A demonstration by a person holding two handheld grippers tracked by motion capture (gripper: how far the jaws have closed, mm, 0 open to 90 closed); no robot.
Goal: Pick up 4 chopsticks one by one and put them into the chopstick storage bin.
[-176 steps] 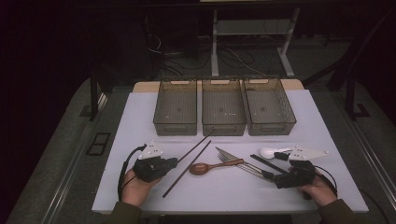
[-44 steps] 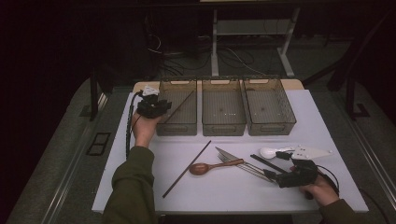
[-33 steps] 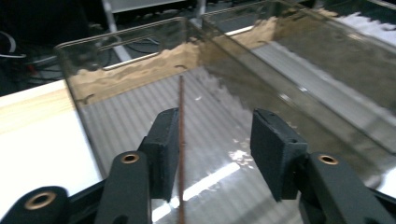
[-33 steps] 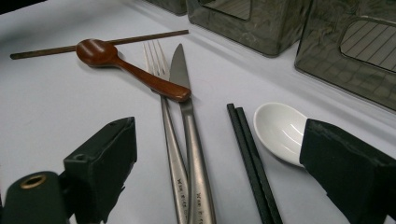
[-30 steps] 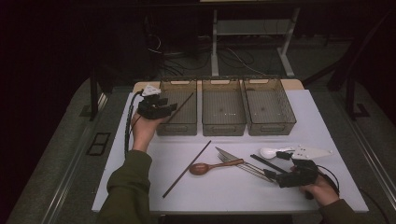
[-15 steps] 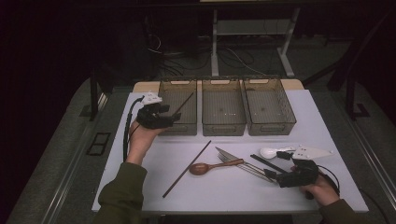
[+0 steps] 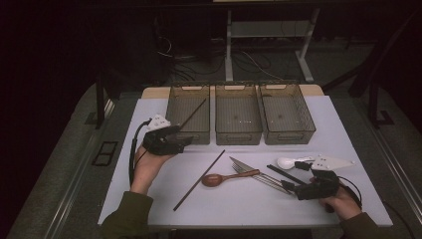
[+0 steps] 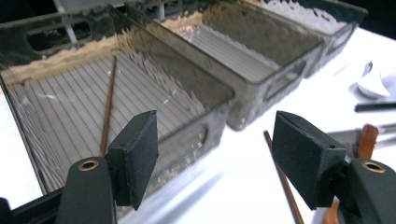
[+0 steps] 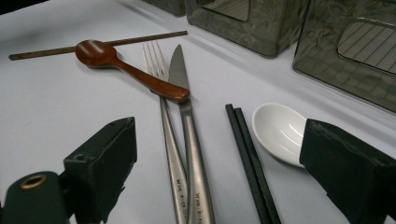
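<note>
Three smoky, translucent plastic bins with ribbed floors and cut-out handles stand in a row at the far side of a white worktop (image 7: 149, 199). The left bin (image 7: 175, 107) holds one thin brown wooden chopstick (image 7: 193, 113), which leans slantwise inside it; the middle bin (image 7: 238, 130) and right bin (image 7: 298, 130) look bare inside. The left gripper (image 7: 180, 140) hangs just in front of the left bin's near wall, its blocky black padded fingers (image 8: 135, 156) spread and having just been opening, with nothing between them; the chopstick in the bin lies beyond them, untouched. A second brown chopstick (image 7: 199, 180) lies slantwise on the worktop, nearer than that gripper and to its right. Right of it lie a glossy reddish wooden spoon (image 7: 226, 178), a steel fork (image 9: 163, 116) and knife (image 9: 184, 107) side by side, a pair of black chopsticks (image 9: 250, 154) and a white ceramic spoon (image 9: 275, 130). The right gripper (image 7: 293, 188) rests low at the near right, its fingers wide apart and holding nothing, the cutlery just beyond them.
</note>
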